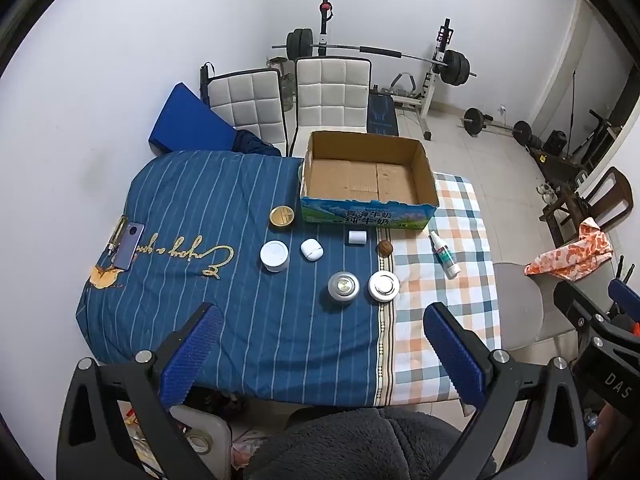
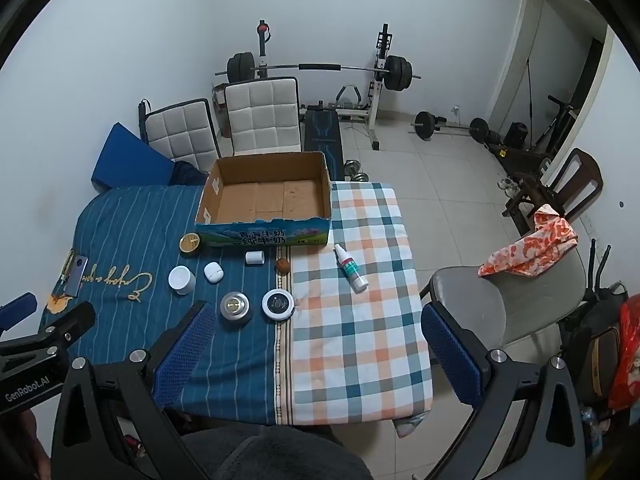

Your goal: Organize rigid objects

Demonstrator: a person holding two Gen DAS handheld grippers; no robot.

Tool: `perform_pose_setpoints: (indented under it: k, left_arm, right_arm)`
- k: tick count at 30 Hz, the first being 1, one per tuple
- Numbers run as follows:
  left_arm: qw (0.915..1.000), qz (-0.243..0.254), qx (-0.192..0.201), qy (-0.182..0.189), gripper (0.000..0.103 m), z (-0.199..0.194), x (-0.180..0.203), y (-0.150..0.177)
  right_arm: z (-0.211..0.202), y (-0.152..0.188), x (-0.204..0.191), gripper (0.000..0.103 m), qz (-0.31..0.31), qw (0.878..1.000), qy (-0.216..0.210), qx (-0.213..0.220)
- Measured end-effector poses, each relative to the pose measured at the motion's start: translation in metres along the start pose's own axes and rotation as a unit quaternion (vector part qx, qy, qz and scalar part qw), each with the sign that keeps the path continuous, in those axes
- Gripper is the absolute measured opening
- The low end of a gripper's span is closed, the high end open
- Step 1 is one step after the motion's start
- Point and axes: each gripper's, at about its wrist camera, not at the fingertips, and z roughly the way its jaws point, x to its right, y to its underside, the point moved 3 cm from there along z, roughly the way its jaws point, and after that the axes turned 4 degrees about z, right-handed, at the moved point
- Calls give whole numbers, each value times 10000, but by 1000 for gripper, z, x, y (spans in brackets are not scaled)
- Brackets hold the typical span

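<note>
Going from left to right across the counter [image 1: 224, 344], we see a phone [image 1: 129, 246] lying flat near the left edge, then a round gold-rimmed tin [image 1: 282, 217] just in front of the left corner of the cardboard box [image 1: 366, 216], a white round jar [image 1: 274, 255], a white earbud case [image 1: 311, 249], a small white cylinder [image 1: 357, 237] lying on its side, a brown walnut-like ball [image 1: 385, 248], and a white spray bottle [image 1: 445, 254] lying flat on the checked part of the cloth. Nearer to us stand a grey round jar [image 1: 343, 286] with a shiny top and a white-rimmed round tin [image 1: 383, 286]; its lid glares white in the left view and looks dark in the right one. The box sits open at the far middle of the counter, its floor bare cardboard, with printed blue and green sides. Our left tool [image 1: 323, 354] and right tool [image 2: 316, 356] both hang released above the near edge, blue pads spread wide, nothing between them. The small print on the items is too fine to read. A blue striped cloth and an orange-teal check cover the counter. Behind it we see two white padded chairs [image 1: 332, 94], a barbell rack [image 1: 440, 60] against a white wall, and a tiled floor; to the right stands a grey chair [image 2: 480, 300] with an orange patterned cloth [image 2: 532, 248].
</note>
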Motion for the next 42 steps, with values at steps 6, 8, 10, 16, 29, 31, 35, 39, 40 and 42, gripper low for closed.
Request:
perform_pose_setpoints:
  k: [6, 8, 10, 16, 29, 31, 35, 39, 40, 42]
  left_arm:
    - [10000, 2, 10, 47, 103, -4, -4, -2]
    - [10000, -3, 15, 42, 103, -5, -3, -2]
    - [10000, -10, 22, 39, 103, -5, -3, -2]
    - [10000, -12, 32, 39, 103, -5, -4, -2]
    - [9999, -43, 70, 75, 103, -9, -15, -5]
    - [9999, -47, 74, 66, 103, -9, -13, -5]
    - [9999, -41, 74, 56, 103, -9, -14, -6]
    - [10000, -38, 73, 51, 103, -10, -13, -8]
    - [10000, -37, 70, 51, 103, -10, -13, -9]
    - [10000, -39, 72, 56, 103, -10, -13, -9]
  right_arm:
    - [-1, -2, 1, 103, -19, 10000, 17, 9]
    - [0, -1, 2, 103, -7, 10000, 10, 0]
    - [-1, 2, 2, 103, 3, 10000, 4, -1]
    - [-4, 0, -3, 103, -20, 10000, -24, 4]
    - [-4, 2, -3, 103, -13, 10000, -17, 24]
    - [-4, 2, -5, 103, -5, 10000, -10, 25]
    - [-4, 2, -5, 103, -8, 10000, -14, 30]
    - [-4, 1, -6, 103, -4, 10000, -20, 30]
    - [-4, 1, -6, 103, -2, 10000, -30, 26]
    - [-4, 2, -6, 103, -3, 10000, -28, 27]
